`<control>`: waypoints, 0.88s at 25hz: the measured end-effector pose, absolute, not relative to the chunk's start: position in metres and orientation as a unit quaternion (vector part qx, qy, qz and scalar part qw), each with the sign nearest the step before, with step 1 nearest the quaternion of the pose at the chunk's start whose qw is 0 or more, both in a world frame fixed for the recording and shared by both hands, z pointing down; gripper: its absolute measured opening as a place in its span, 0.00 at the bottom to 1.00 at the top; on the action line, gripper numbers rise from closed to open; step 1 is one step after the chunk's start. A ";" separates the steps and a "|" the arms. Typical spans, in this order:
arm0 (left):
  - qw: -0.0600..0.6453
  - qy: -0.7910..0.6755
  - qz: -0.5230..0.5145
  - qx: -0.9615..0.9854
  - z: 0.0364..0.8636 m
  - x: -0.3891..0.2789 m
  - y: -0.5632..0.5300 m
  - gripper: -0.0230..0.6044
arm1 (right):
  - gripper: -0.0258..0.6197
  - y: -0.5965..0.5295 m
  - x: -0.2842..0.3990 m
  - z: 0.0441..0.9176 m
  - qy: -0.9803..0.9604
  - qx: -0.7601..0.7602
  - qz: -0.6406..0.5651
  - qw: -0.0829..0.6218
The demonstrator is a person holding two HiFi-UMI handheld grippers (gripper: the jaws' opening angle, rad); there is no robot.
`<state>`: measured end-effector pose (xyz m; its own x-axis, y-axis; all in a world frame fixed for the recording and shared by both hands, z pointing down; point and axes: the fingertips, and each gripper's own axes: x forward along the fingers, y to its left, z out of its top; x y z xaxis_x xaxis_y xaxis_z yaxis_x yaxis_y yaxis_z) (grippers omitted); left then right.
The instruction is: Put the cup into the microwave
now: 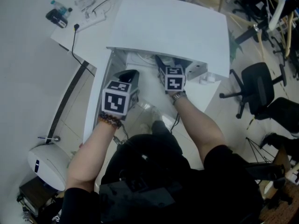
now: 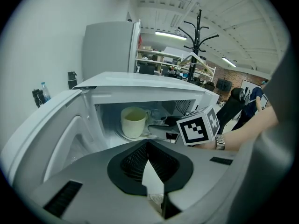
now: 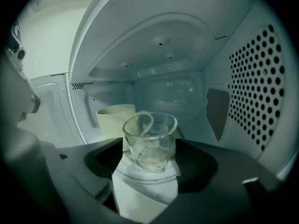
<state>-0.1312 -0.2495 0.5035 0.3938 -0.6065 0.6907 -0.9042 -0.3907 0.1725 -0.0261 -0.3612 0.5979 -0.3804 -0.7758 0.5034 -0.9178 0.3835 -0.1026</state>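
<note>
Glass cup (image 3: pixel 150 141) sits inside the microwave (image 3: pixel 261 92), partly blocking a cream mug (image 3: pixel 114 120) behind it. Right gripper (image 3: pixel 150 167) jaws are spread around the cup, seemingly not touching. Left gripper (image 2: pixel 148 148) jaws are closed and empty, outside.

No legible words, brands, numbers or labels.

Only sign-like marks are black-and-white square code patterns:
- left marker cube (image 1: pixel 117 101) on left gripper (image 1: pixel 130 73), in front of microwave (image 1: pixel 173 27)
- right marker cube (image 1: pixel 174 80) on right gripper (image 1: pixel 160 60), at microwave mouth

Bottle (image 1: pixel 58 6) left of microwave: label too small to read.
</note>
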 end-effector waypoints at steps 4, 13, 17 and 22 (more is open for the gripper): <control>0.270 -0.475 0.271 0.792 0.502 -0.128 -0.245 0.04 | 0.62 -0.352 -0.026 0.595 -0.810 0.523 0.191 0.186; 0.258 -0.473 0.263 0.800 0.493 -0.128 -0.228 0.04 | 0.62 -0.321 -0.022 0.580 -0.808 0.529 0.187 0.183; 0.251 -0.471 0.260 0.804 0.488 -0.129 -0.219 0.04 | 0.62 -0.306 -0.021 0.568 -0.807 0.531 0.180 0.182; 0.246 -0.469 0.250 0.811 0.484 -0.127 -0.206 0.04 | 0.62 -0.284 -0.013 0.555 -0.804 0.540 0.166 0.186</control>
<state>-0.1271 -0.2060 0.4837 0.4354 -0.6369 0.6363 -0.8832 -0.4392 0.1647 -0.0128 -0.2842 0.5553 -0.3484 -0.8057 0.4790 -0.9296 0.3625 -0.0663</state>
